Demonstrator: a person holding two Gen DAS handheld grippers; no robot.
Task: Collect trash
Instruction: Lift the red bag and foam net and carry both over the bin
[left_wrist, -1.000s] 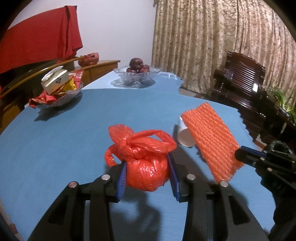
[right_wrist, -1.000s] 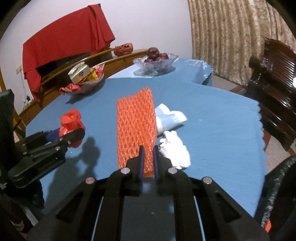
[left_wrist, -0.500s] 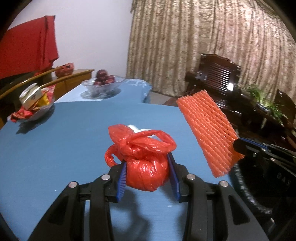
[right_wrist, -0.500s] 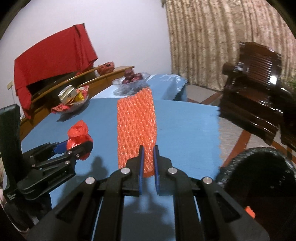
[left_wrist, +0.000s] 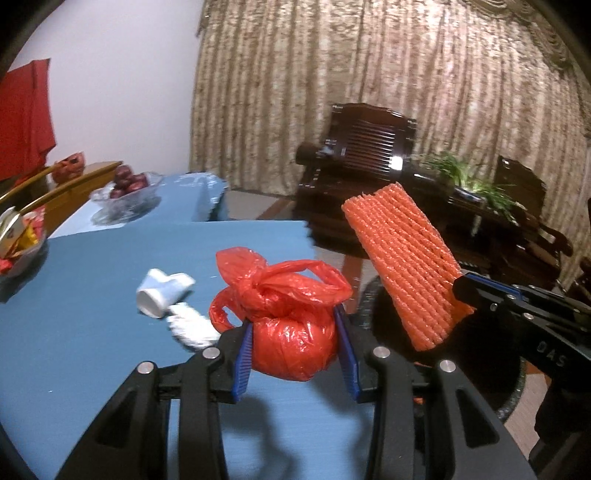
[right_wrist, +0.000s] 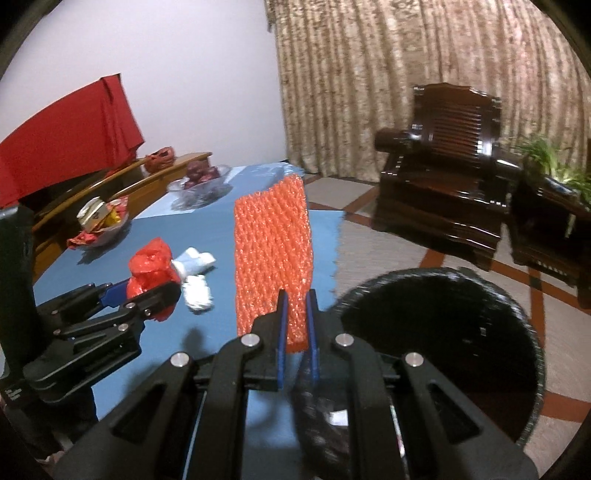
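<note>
1. I see the black bin on the floor beside the blue table
2. My right gripper fingers pinch the orange foam net, upright
3. My left gripper fingers clamp the knotted red bag above the table's edge

Both wrist views look down along their fingers, sharing the blue table and armchair.

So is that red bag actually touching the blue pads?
Touching. In the left wrist view, both blue pads of the left gripper press into the sides of the red bag, holding it above the table.
</note>
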